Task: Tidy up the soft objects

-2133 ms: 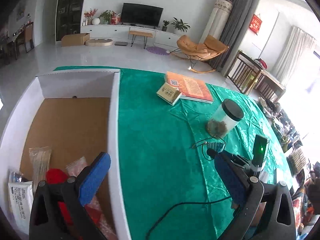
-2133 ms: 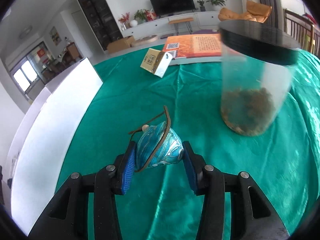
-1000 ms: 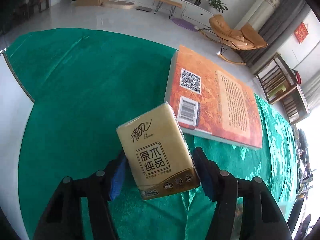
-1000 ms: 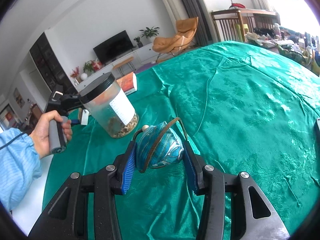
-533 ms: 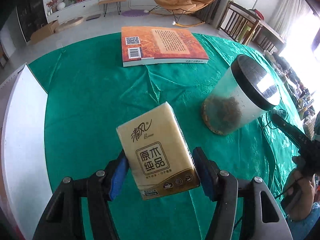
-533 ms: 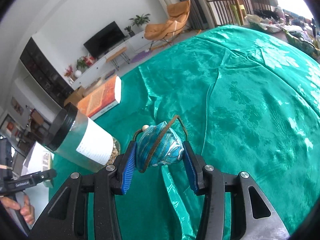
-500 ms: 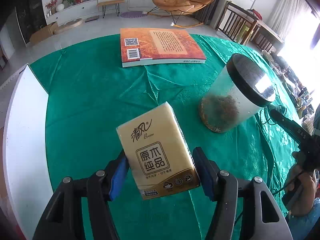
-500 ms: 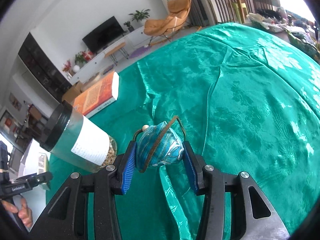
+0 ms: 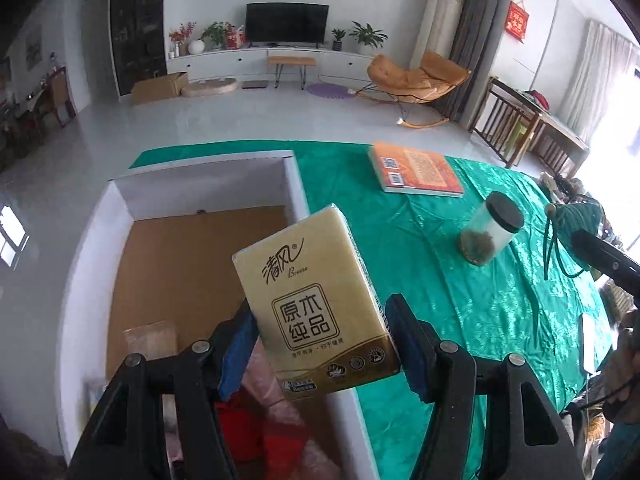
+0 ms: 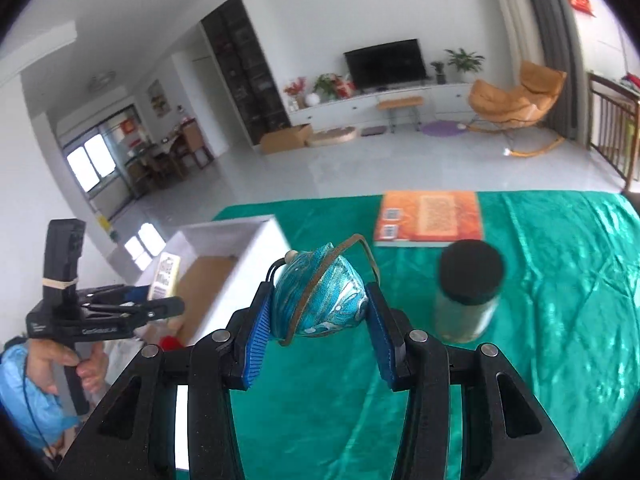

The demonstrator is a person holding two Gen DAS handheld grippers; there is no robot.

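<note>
only left wrist view – red item inside box

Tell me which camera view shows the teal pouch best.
The right wrist view: the teal pouch sits front and centre, clamped between the right tongs, with its brown cord and marbled fabric clear. The left wrist view catches only part of it at the far right edge, small and half hidden behind the tongs holding it.

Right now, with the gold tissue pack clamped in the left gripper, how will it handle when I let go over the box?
The tissue pack looks soft and light; the left gripper holds it only by its lower sides. Its glossy wrapper may slip. Released over the white box, it would probably drop flat and not roll.
</note>
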